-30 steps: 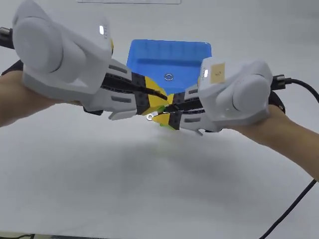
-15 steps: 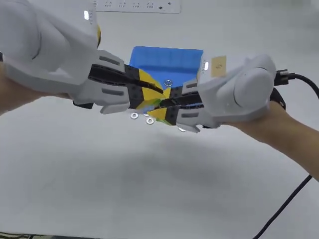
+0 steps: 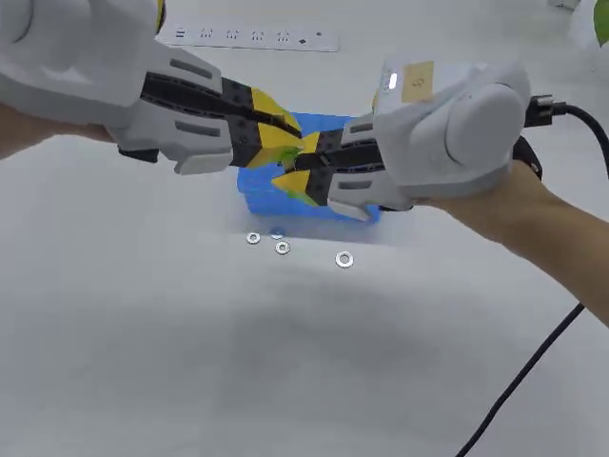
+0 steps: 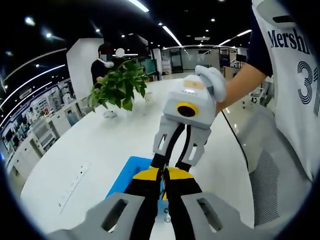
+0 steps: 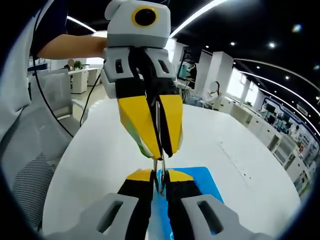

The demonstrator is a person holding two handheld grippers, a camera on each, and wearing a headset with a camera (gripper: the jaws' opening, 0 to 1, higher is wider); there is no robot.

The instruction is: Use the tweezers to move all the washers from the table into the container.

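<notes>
Fingers (image 5: 140, 120) of left gripper (image 3: 290, 141) and right gripper (image 3: 285, 181) clench tweezers (image 5: 157, 169); head view shows washers (image 3: 283, 248) beside container (image 3: 257, 200).

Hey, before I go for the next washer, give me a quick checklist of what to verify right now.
1. Tweezers gripped: ok, left gripper and right gripper are both shut on them.
2. Something held in the tweezer tips: cannot tell.
3. Blue container below the grippers: ok.
4. Table cleared: not ok, four washers lie in front of the container.
5. Cable away from the washers: ok.
</notes>
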